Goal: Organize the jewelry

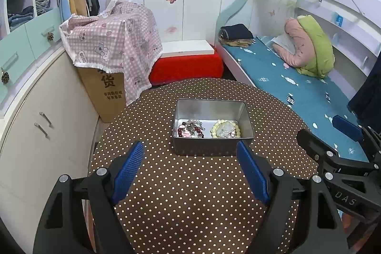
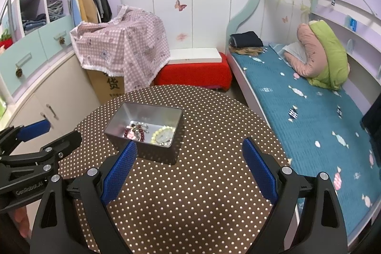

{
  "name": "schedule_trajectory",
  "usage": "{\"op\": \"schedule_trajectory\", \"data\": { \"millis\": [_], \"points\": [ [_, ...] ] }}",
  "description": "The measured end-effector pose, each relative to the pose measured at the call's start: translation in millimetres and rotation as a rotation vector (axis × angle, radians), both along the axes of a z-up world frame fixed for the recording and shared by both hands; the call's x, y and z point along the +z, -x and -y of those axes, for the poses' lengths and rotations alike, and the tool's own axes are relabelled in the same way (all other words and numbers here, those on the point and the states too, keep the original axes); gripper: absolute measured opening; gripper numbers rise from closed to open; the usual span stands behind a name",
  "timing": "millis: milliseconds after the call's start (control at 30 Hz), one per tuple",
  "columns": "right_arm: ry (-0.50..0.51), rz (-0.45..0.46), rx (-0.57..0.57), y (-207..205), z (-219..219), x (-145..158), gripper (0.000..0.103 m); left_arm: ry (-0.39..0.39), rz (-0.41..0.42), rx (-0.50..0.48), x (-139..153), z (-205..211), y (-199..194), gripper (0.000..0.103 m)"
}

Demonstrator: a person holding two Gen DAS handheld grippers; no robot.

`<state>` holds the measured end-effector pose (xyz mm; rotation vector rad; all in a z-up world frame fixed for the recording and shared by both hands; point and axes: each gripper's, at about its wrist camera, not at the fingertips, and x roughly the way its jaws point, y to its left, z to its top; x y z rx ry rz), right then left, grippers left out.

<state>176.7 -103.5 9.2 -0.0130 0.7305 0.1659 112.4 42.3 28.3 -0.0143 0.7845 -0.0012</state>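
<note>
- The metal tin [image 1: 212,111] is a plain rectangular box with rounded corners, brushed silver inside and darker on its outer walls. It has no lid on, and it sits roughly mid-desk.
- The desk [image 1: 190,201] is round and covered in a brown cloth with small cream polka dots, smooth and flat all over.
- In the left wrist view the tin's long axis runs left-right, square to the camera. In the right wrist view [image 2: 145,127] it's skewed, with one corner pointing toward the lens.
- Inside the tin, all the jewelry is bunched along the near wall.
- On the tin's left side is a dark red bead bracelet [image 1: 190,131] tangled up with some pinkish charms and a strand of small pale pearly beads, glossy round stuff. I can't separate the pieces any better than that.
- On the tin's right side is a pale yellow-green bead bracelet [image 1: 225,129] lying flat as a ring, with a whitish carved-looking pendant resting in the middle of it.
- The left tool [image 1: 190,173] hangs just in front of the tin, spread wide with nothing between its blue, diamond-textured pads.
- The right tool [image 2: 190,173] sits in front and to the right of the tin, also wide apart and empty. Its left pad tip overlaps the tin's near corner in its own view, and I can't tell if it actually touches.
- Beyond the tin there's a red stool [image 1: 187,69] with a flat white box [image 1: 185,49] on top.
</note>
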Motion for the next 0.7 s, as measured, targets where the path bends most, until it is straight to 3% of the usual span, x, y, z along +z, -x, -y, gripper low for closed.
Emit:
{"op": "schedule_trajectory", "data": {
  "millis": [267, 700],
  "points": [
    [0.006, -0.008, -0.001, -1.3, -0.2, -5.7, 0.087, 0.003, 0.024, 0.005, 1.2, -1.6, 1.7, 0.078],
    [0.006, -0.007, -0.001, -1.3, 0.3, -7.2, 0.087, 0.009, -0.002, 0.002, 0.2, -3.2, -1.7, 0.078]
  ]
}}
